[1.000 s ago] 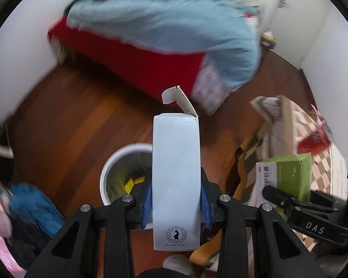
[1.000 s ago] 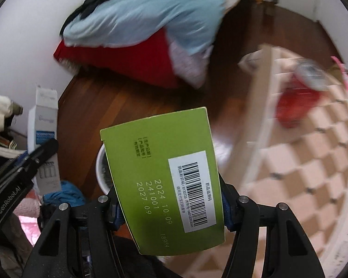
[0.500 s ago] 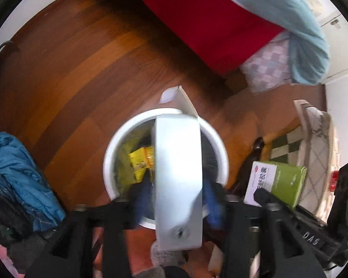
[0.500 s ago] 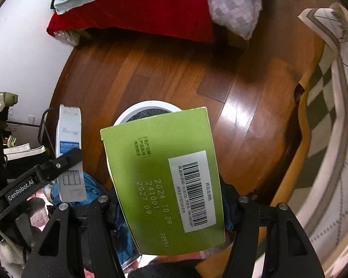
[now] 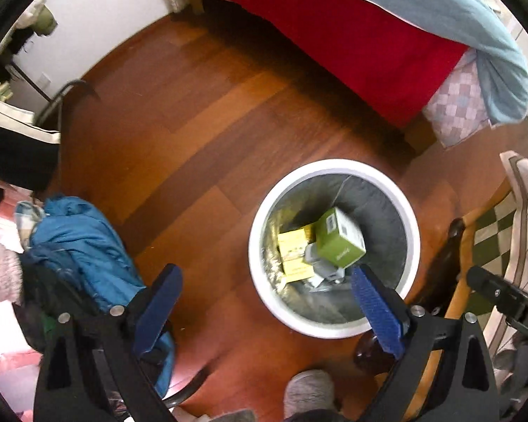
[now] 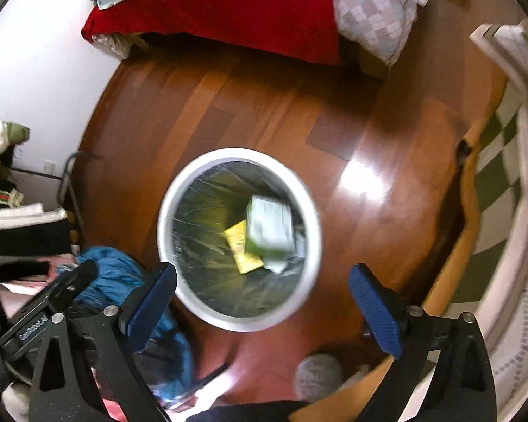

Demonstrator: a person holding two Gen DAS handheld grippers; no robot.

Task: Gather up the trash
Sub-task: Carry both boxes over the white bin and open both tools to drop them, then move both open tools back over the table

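Note:
A round white trash bin point(image 5: 264, 211) with a dark liner stands on the wood floor; it also shows in the right wrist view point(image 6: 308, 211). Inside lie a green box point(image 5: 339, 244), a yellow packet point(image 5: 294, 253) and a pale box partly under the green one. In the right wrist view the green box point(image 6: 269, 227) is blurred beside the yellow packet point(image 6: 244, 246). My left gripper point(image 5: 265, 297) is open and empty above the bin's near-left edge. My right gripper point(image 6: 262, 297) is open and empty above the bin's near rim.
A bed with a red cover point(image 5: 352, 35) and a light blue blanket point(image 5: 457, 17) stands beyond the bin. A blue garment point(image 5: 84, 246) lies on a pile at the left. A checkered cloth point(image 6: 503, 176) covers a table edge at the right.
Both grippers have opened. The white box left my left gripper and the green box left my right gripper; both now lie in the bin.

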